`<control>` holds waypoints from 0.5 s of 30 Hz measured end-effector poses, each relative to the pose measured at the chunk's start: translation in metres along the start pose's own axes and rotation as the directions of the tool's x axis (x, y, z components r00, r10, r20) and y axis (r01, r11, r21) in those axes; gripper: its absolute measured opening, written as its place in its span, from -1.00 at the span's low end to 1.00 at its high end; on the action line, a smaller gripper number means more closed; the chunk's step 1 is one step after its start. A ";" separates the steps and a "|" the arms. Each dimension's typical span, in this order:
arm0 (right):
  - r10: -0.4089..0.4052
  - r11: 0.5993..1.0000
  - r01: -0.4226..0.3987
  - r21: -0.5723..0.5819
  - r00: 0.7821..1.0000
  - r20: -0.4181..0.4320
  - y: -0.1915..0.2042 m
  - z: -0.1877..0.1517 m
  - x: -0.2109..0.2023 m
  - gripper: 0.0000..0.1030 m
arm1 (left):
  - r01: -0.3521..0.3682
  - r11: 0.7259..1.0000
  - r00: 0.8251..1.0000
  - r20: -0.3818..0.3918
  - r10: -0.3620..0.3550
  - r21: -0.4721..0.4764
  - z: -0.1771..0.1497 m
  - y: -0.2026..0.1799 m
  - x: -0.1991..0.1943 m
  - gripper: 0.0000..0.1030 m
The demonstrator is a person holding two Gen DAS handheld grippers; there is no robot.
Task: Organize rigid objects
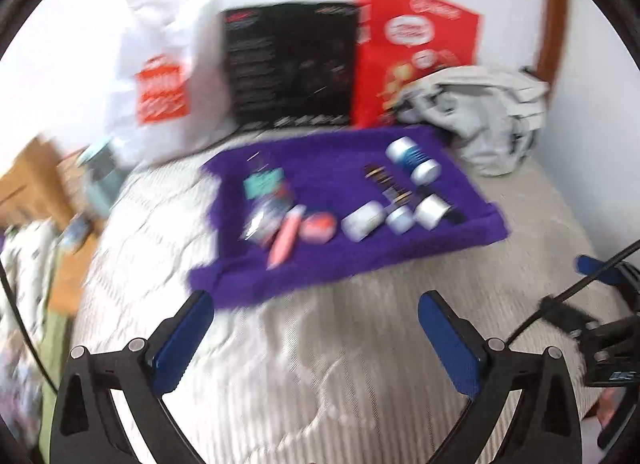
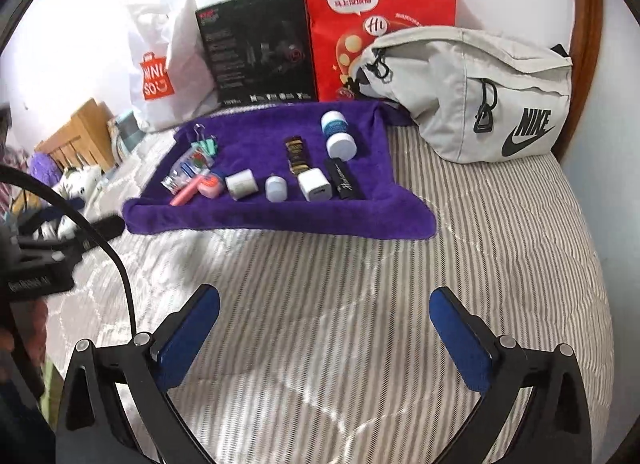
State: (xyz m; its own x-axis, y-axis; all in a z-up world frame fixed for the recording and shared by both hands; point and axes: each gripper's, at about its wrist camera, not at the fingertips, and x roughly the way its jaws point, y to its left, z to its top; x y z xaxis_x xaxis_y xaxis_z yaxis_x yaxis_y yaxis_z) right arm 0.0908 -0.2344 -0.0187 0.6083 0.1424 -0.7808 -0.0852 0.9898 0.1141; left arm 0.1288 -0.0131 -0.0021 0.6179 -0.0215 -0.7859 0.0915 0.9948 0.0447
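Both grippers (image 1: 316,316) (image 2: 326,312) wide open, holding nothing.

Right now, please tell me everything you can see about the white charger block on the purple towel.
The white charger block is a small cube with rounded edges, of what looks like smooth hard plastic. A dark slot-shaped port shows on the face turned toward the camera. It sits on the purple towel in the front row, with a small white jar at one side and a black tube close at the other; contact cannot be told. Neither gripper touches it.
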 end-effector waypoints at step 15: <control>-0.043 0.999 0.042 0.004 0.997 0.056 0.028 -0.019 -0.043 1.00 | -0.009 0.996 0.999 0.042 0.013 -0.087 -0.042 0.010 -0.038 1.00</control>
State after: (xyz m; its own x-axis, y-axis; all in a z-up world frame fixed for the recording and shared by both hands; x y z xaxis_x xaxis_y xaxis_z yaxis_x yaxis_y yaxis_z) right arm 0.0472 -0.2124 0.0059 0.6549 0.0997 -0.7491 -0.0565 0.9949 0.0831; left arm 0.0736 0.0023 0.0022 0.6510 -0.0129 -0.7590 0.0178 0.9998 -0.0018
